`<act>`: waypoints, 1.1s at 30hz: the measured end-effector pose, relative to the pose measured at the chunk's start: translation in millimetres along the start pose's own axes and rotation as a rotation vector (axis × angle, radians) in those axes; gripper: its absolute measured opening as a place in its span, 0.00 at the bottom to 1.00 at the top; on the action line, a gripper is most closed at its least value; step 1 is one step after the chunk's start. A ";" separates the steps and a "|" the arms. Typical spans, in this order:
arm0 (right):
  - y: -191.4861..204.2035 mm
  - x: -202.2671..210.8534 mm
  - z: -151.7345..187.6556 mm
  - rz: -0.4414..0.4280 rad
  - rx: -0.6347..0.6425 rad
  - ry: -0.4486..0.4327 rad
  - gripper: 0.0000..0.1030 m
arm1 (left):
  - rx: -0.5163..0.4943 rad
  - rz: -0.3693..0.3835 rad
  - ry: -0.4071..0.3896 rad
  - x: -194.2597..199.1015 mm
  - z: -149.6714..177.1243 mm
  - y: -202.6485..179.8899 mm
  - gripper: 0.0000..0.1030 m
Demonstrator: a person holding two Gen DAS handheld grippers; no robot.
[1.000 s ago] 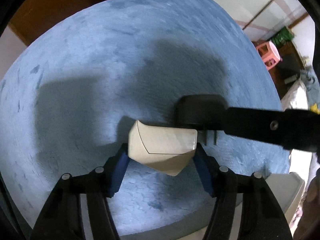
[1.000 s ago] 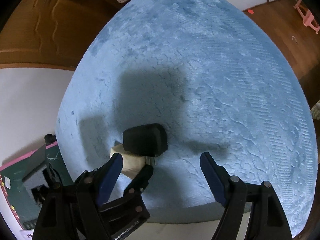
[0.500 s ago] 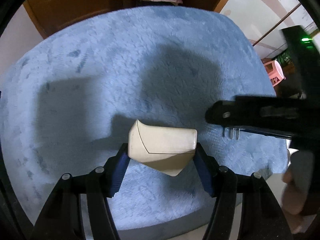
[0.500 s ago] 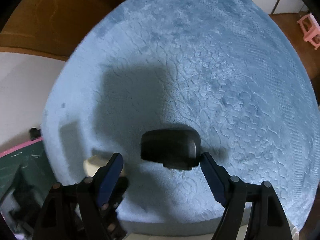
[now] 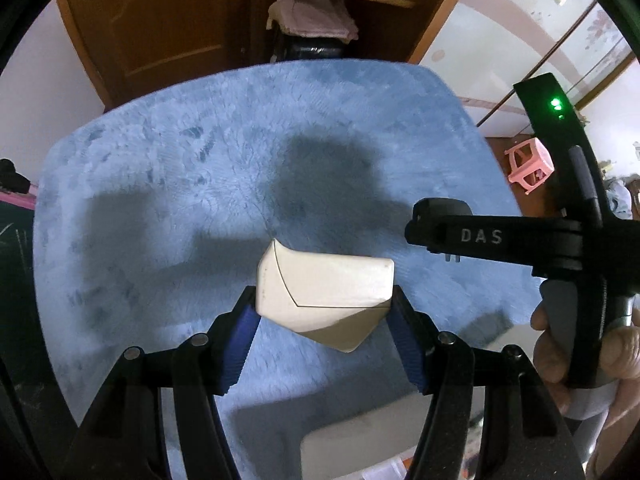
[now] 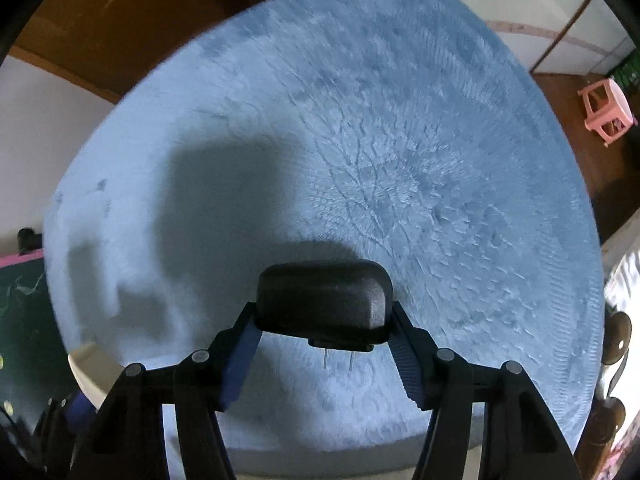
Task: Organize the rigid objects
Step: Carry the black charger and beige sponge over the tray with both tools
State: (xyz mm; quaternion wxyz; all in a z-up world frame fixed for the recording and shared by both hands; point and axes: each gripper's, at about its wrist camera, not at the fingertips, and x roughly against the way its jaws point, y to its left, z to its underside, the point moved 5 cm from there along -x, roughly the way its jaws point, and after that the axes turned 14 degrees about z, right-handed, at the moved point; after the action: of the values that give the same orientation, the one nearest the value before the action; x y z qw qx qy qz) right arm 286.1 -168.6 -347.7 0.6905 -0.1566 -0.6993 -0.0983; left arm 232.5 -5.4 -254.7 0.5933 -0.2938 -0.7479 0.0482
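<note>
Blue carpet point(image 5: 168, 184) lies beneath both tools: the left gripper point(image 5: 324, 322) clamps a beige case point(image 5: 320, 284), while the right gripper point(image 6: 322, 338) is closing its jaws on a black plug point(image 6: 322, 300).

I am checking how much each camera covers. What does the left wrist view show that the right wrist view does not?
Only the left wrist view shows the left gripper clamped on the cream box, the hand that holds the other tool, and its green light.

Only the right wrist view shows the right gripper with its jaws closing, pads against the black plug adapter, whose two prongs point toward the camera.

Both show the blue rug and the pink stool.
</note>
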 end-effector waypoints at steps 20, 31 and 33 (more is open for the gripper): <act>-89.4 169.0 136.5 0.011 0.267 -0.391 0.61 | -0.062 -0.009 -0.121 70.8 87.6 -116.5 0.65; -123.3 162.0 210.8 0.096 0.394 -0.490 0.61 | -0.028 -0.038 -0.059 42.9 157.1 -141.3 0.65; -125.4 151.5 221.0 0.127 0.431 -0.493 0.61 | -0.020 -0.047 -0.034 34.2 171.5 -141.1 0.65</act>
State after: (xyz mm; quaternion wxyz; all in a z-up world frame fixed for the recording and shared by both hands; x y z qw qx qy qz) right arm 35.4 -194.7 -192.9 0.5224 -0.0693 -0.8390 0.1358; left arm 17.2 -57.1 -216.0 0.5783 -0.2811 -0.7652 0.0316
